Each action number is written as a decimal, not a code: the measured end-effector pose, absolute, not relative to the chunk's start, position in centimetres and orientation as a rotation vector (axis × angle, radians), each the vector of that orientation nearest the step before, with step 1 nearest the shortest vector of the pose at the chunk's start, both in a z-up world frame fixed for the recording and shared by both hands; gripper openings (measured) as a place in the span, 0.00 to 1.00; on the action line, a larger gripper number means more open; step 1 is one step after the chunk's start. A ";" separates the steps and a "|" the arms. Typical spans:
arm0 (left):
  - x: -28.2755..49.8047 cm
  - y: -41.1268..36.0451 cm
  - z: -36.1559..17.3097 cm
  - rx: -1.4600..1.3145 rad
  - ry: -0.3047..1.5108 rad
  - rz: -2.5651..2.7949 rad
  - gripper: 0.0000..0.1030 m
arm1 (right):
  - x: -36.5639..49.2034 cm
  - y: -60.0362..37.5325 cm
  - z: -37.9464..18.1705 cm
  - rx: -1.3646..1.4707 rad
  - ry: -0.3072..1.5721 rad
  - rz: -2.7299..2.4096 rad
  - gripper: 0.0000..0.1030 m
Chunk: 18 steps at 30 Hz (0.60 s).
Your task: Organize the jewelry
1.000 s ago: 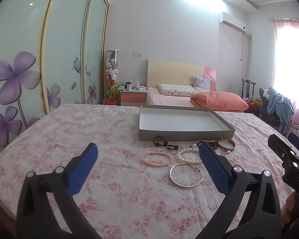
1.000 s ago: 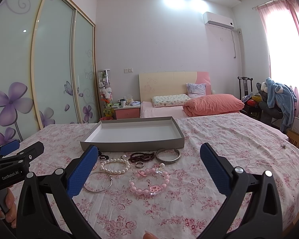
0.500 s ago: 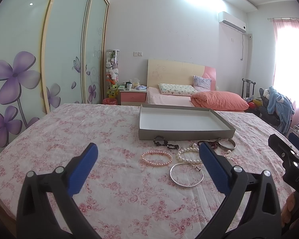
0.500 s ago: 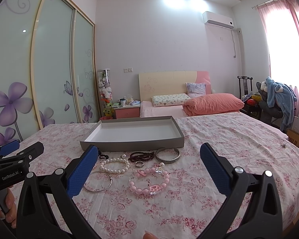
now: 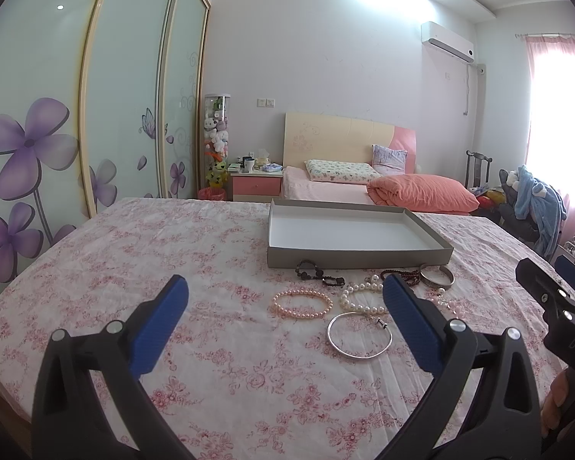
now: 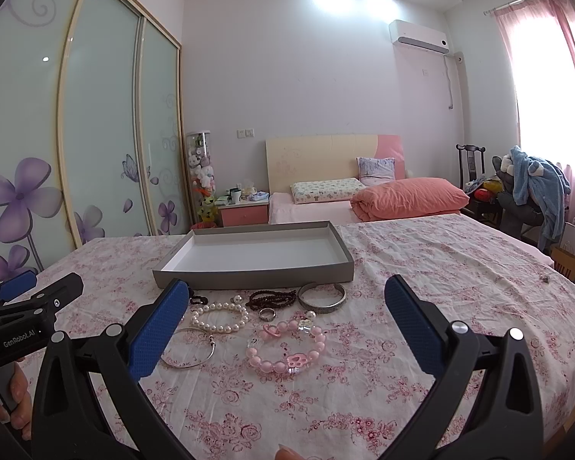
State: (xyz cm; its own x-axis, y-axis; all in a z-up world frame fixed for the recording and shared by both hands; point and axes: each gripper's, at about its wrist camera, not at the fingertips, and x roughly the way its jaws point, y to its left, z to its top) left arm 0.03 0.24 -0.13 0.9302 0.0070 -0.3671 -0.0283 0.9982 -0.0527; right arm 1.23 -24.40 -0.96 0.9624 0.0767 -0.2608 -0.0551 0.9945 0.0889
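The left gripper point(image 5: 283, 299) is held wide apart above the floral bedsheet point(image 5: 172, 249), with nothing between its blue pads point(image 5: 157, 329). Before a shallow grey tray point(image 5: 358, 258), a pink pearl bracelet point(image 5: 302, 304), a white pearl bracelet point(image 5: 358, 299) and a silver bangle point(image 5: 358, 335) are laid. The right gripper point(image 5: 556, 287) is seen at the right edge.

One grey tray point(image 6: 253, 280) is counted mid-frame, and two wide-open grippers, left point(image 5: 285, 320) and right point(image 6: 285, 322), fill the lower frame. Seven bracelets are tallied: two pearl point(image 6: 219, 316) point(image 5: 302, 304), two dark beaded point(image 6: 272, 299) point(image 5: 318, 273), two silver bangles point(image 6: 322, 299) point(image 6: 189, 352), one pink charm point(image 6: 287, 349). One ring point(image 6: 267, 313) is spotted.
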 end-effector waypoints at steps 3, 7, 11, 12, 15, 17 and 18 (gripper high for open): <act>0.0 0.2 -0.1 -0.058 0.376 0.018 0.96 | 1.2 -24.5 -1.1 0.081 0.269 0.067 0.98; 0.2 0.1 -1.0 -0.057 0.381 0.019 0.96 | 1.4 -24.4 -1.4 0.080 0.275 0.065 0.98; 0.8 0.1 -1.7 -0.057 0.410 0.030 0.96 | 2.2 -24.5 -1.9 0.077 0.308 0.065 0.98; 1.1 0.1 -1.8 -0.060 0.425 0.030 0.96 | 2.6 -24.6 -2.2 0.078 0.329 0.066 0.98; 2.2 0.5 -2.5 -0.063 0.482 0.044 0.96 | 4.0 -24.9 -2.8 0.094 0.403 0.070 0.98; 2.9 0.7 -2.9 -0.067 0.522 0.052 0.96 | 5.1 -25.3 -3.3 0.111 0.459 0.073 0.98; 3.4 1.0 -3.2 -0.076 0.546 0.053 0.96 | 5.7 -25.5 -3.6 0.120 0.488 0.068 0.95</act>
State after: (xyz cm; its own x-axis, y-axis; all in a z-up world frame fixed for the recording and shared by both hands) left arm 3.40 1.01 -3.19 0.8533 0.0302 -0.5205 -0.0707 0.9958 -0.0581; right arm 5.68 -25.51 -3.58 0.8814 0.0940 -0.4629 -0.0368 0.9907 0.1310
